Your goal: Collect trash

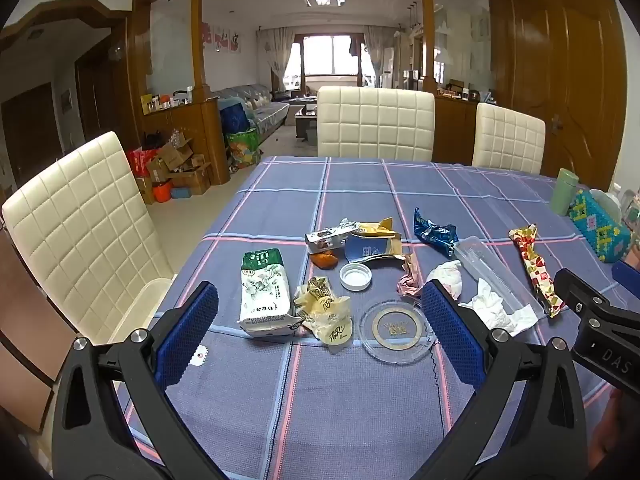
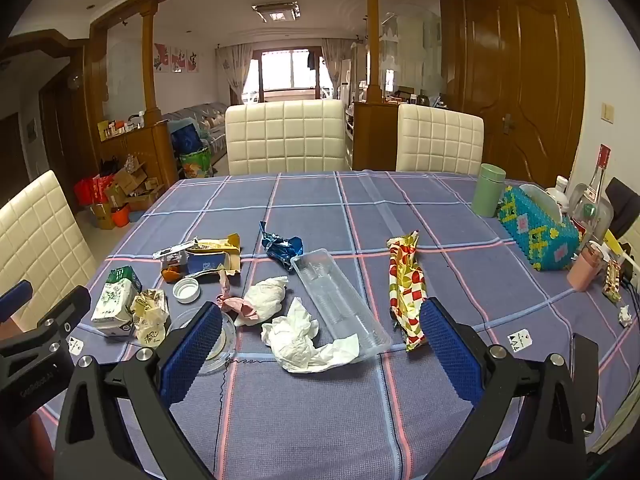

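So far none of the trash has been collected, as far as you can see: it all still lies scattered on the checked tablecloth [image 2: 304, 420]. Nearest you are the crumpled white tissue [image 2: 298, 340] and the clear plastic tray [image 2: 340, 304], which overlap at the tray's near end. Just beside them lie the red-and-gold wrapper [image 2: 408, 292], a second tissue wad [image 2: 266, 296] and a pink scrap [image 2: 234, 304]. Further left sit the round clear lid [image 1: 396, 326], the white bottle cap [image 1: 355, 276], the yellow wrapper [image 1: 324, 308] and the green-and-white pack [image 1: 264, 292]. Beyond those are the blue foil wrapper [image 1: 434, 232] and a torn blue-and-yellow packet [image 1: 370, 246].

Your left gripper [image 1: 320, 328] and right gripper [image 2: 322, 348] both hover above the table, tilted down, jaws spread wide, holding nothing. No bin or bag shows in either view, so you cannot tell where the pieces should go. The green canister [image 2: 488, 190] and beaded tissue box [image 2: 538, 232] at the right look like keepers, not trash. Every pick remains ahead of you.
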Demonstrator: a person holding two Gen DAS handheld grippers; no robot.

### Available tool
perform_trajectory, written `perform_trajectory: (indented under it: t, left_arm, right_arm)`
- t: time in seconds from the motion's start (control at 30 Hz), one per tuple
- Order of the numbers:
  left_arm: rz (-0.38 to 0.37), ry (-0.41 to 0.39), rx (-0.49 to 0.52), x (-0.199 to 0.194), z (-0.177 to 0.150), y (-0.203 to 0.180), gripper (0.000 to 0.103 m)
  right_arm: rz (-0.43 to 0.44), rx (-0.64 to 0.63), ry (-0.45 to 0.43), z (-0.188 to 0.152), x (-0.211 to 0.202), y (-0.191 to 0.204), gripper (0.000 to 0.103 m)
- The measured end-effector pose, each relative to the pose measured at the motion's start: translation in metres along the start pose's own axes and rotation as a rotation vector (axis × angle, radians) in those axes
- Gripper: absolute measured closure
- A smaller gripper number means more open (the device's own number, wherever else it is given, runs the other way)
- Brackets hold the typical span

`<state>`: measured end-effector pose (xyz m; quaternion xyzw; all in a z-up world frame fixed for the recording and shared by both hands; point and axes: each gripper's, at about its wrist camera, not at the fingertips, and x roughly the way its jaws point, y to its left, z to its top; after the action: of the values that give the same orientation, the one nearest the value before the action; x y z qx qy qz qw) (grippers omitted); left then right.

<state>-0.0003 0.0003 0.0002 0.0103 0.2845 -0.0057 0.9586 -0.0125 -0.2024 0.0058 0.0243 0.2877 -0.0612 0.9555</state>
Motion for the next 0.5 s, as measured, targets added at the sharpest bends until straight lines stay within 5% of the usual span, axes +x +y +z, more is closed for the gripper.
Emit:
perform_trajectory:
  t: [0.5]
  left_arm:
    - [0.005, 0.001, 0.013, 0.0002, 0.0005, -0.0011, 0.003]
  right_arm:
    - [-0.003, -0.002, -0.003, 0.0019, -0.0006, 0.0006, 0.006]
